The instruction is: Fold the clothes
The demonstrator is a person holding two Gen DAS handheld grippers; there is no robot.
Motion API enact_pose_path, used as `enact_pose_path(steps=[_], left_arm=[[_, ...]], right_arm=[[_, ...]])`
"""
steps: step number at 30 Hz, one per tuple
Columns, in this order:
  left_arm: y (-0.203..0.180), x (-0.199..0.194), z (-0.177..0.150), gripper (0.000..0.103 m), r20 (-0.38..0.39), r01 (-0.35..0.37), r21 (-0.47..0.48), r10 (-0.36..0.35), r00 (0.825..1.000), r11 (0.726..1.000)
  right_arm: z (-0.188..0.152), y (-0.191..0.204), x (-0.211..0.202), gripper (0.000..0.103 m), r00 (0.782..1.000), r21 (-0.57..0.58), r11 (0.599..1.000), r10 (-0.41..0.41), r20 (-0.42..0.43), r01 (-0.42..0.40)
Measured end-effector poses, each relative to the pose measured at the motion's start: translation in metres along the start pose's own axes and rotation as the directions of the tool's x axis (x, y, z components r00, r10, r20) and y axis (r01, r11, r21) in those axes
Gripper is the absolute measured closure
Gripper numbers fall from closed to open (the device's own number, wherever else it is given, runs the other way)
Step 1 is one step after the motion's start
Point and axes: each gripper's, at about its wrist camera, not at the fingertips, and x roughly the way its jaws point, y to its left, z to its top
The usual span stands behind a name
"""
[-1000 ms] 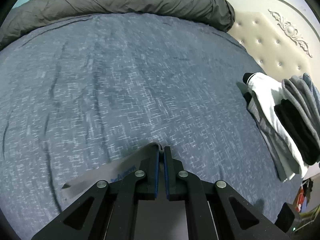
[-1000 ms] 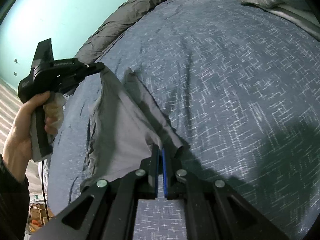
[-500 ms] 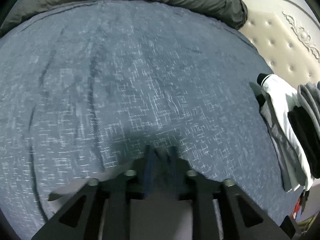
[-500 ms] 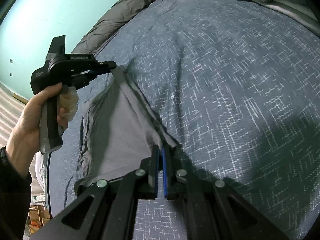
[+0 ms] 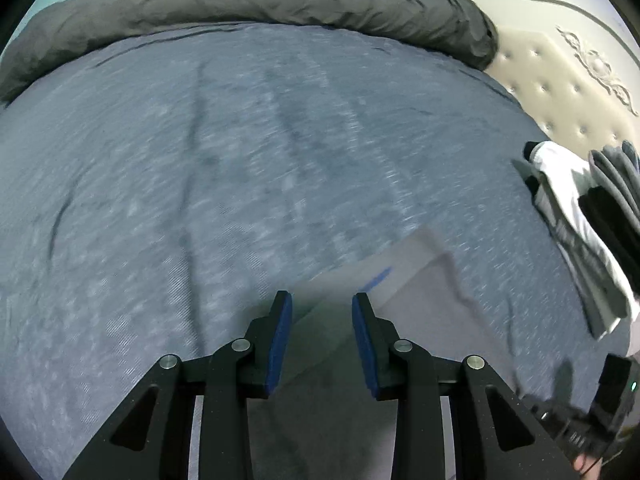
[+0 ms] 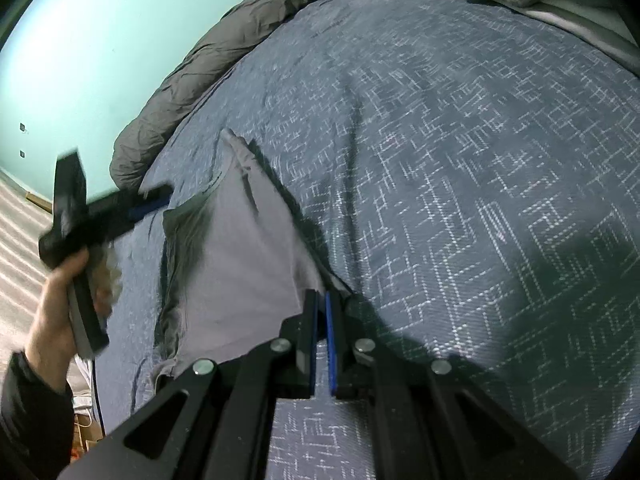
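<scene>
A light grey garment (image 6: 240,264) lies on the blue patterned bed cover (image 6: 460,184), stretched from my right gripper toward the left one. My right gripper (image 6: 322,296) is shut on the garment's near corner. In the left wrist view the left gripper (image 5: 322,304) is open just above the garment (image 5: 400,276), with nothing between its blue pads. It also shows in the right wrist view (image 6: 152,204), held in a hand beside the garment's far edge.
A dark grey rolled duvet (image 5: 240,4) lies along the far side of the bed. A stack of folded clothes (image 5: 580,216) sits at the right by the cream tufted headboard (image 5: 560,76). A teal wall (image 6: 100,52) stands behind.
My left gripper has opened and let go of the garment's corner, which dropped onto the bed. The right gripper stays shut on its corner.
</scene>
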Motion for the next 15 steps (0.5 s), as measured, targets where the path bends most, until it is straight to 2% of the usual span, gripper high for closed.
enact_pose_path(steps=[6, 15], left_arm=[[0.034, -0.010, -0.022, 0.069, -0.001, 0.012, -0.083, -0.012, 1.000, 0.996], [0.035, -0.001, -0.033, 0.069, -0.019, 0.062, -0.095, -0.064, 0.998, 0.994]], right_arm=[[-0.001, 0.000, 0.000, 0.099, 1.000, 0.000, 1.000, -0.006, 0.004, 0.006], [-0.002, 0.000, 0.002, 0.099, 1.000, -0.001, 1.000, -0.012, 0.003, 0.012]])
